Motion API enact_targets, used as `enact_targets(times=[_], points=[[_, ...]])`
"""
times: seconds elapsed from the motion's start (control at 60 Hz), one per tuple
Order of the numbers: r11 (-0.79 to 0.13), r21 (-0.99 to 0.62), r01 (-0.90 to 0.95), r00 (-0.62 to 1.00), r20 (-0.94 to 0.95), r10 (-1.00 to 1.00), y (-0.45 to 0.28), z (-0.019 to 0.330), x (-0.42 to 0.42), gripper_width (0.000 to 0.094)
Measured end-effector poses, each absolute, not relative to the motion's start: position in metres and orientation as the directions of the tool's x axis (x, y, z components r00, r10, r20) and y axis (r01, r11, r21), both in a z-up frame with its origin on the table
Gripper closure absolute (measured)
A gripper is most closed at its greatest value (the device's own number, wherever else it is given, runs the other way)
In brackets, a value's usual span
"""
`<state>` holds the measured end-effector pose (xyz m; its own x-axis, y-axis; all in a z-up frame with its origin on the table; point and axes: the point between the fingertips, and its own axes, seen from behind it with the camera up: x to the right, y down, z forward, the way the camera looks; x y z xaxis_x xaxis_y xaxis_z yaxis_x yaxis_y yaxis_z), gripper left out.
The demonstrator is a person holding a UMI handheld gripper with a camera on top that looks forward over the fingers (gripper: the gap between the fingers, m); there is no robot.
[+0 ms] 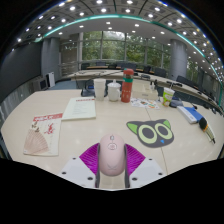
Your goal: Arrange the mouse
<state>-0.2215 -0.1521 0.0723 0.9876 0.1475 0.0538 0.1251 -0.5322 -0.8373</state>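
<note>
A pale pink mouse (112,153) sits between my two fingers, its scroll wheel pointing ahead. My gripper (112,148) is shut on the mouse, with the magenta pads (90,158) pressing on its left and right sides. I hold it above the near part of the light wooden table (100,128). A black mouse mat with a green-eyed cat face (152,131) lies on the table just ahead of the fingers and to the right.
A pink illustrated booklet (42,135) lies ahead to the left and a white sheet (80,107) beyond it. A red can (127,88), a white cup (113,91) and other small items stand at the far side. Blue items (195,117) lie at the right.
</note>
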Motion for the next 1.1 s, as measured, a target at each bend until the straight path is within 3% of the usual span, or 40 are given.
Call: enact_targets(times=[0.133,0.233,0.35,0.583,0.767,0.867,0.95,1.0,1.1], points=[[-0.421,-0.905,0.067,0.995,0.03,0.094,-0.106,0.157,-0.18,0.0609],[-0.382,-0.923,0.043,0.998,0.024,0.054,-0.062,0.182,-0.134,0.0611],[-0.422,-0.906,0.028,0.999,0.019,0.025,-0.018,0.154,-0.085,0.061],[-0.558,-0.829,0.035,0.999,0.011,0.046,0.024,0.04,-0.051,0.0606],[-0.611,-0.791,0.029,0.998,-0.012,0.063,0.026,-0.004,-0.046,0.0504],[-0.614,-0.788,0.04,0.996,-0.015,0.084,0.023,-0.006,-0.047,0.0404],[-0.631,-0.774,0.055,0.997,0.005,0.081,0.012,0.001,-0.044,0.0064],[-0.627,-0.778,0.052,0.997,0.007,0.074,0.006,0.011,-0.043,0.01],[-0.618,-0.785,0.036,0.999,0.012,0.042,-0.02,0.044,-0.04,0.0083]])
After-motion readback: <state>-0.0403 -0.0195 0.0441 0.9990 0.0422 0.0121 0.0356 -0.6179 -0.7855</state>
